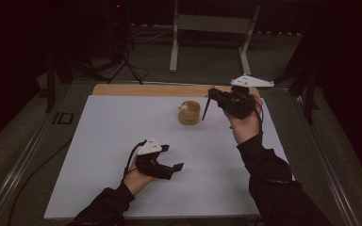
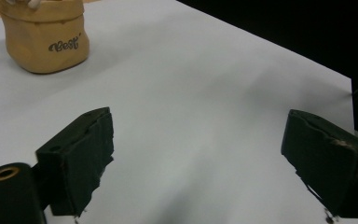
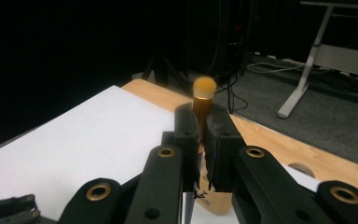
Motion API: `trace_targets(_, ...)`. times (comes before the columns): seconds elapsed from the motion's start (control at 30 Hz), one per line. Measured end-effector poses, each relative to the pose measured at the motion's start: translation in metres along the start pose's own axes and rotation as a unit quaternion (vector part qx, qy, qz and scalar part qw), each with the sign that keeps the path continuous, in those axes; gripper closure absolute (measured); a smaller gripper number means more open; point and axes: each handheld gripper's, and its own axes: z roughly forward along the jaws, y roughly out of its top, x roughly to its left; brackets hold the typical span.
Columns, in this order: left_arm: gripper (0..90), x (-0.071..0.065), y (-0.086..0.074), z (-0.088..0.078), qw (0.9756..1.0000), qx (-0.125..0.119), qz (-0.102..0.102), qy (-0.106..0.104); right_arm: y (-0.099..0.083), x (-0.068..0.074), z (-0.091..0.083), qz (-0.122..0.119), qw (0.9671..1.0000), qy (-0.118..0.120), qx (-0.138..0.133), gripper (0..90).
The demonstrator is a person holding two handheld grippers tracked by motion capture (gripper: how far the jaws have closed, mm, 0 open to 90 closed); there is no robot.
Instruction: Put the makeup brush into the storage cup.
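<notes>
One brush (image 3: 202, 100) is clamped between the jaws of the right gripper (image 3: 203, 140), which are pressed together on its golden ferrule; in the right gripper view the rounded tan bristle head stands just past the jaw tips, blurred, and the handle runs back down between the jaws. In the high view the right gripper (image 1: 215, 95) is held up above the far right part of the desk, and the brush's thin dark handle (image 1: 206, 109) slants down from it toward the desk top, ending in the air just beside the one tan pouch (image 1: 189, 113) and to its right, apart from it. That pouch stands upright on the white sheet (image 1: 122, 141) near the far edge; something small and pale shows at its open top, too small to tell what it is. In the left gripper view the pouch (image 2: 44, 39) shows dark lettering on its front and lies well beyond the jaws, at the upper left. The left gripper (image 1: 175, 160) rests low over the near middle of the sheet, well apart from both the pouch and the brush; its jaws stand wide apart with nothing but bare white sheet (image 2: 191, 93) between them. A wooden strip of the desk (image 1: 136, 89) shows beyond the sheet's far edge.
</notes>
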Motion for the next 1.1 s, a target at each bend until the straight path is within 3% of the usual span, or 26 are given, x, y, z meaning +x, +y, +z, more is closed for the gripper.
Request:
trace_targets(0.23,5.6,0.001,-0.001,0.0,0.9999,0.005,0.013,0.006,0.014,-0.005,0.011,-0.009,1.0,0.001,0.0,84.3)
trace_targets(0.67,2.9,0.003,-0.001,-0.004,1.0,0.001,0.006,0.007,0.025,-0.019,0.042,-0.034,0.9994,-0.001,-0.001,84.2)
trace_targets(0.8,2.8,0.002,-0.002,-0.004,0.9999,0.002,0.009,0.009,0.025,-0.023,0.052,-0.027,0.9996,-0.001,-0.007,84.3)
trace_targets(1.1,2.9,0.003,-0.002,-0.006,0.9999,0.001,0.008,0.009,0.02,-0.029,0.077,-0.025,0.9995,-0.015,0.012,84.2)
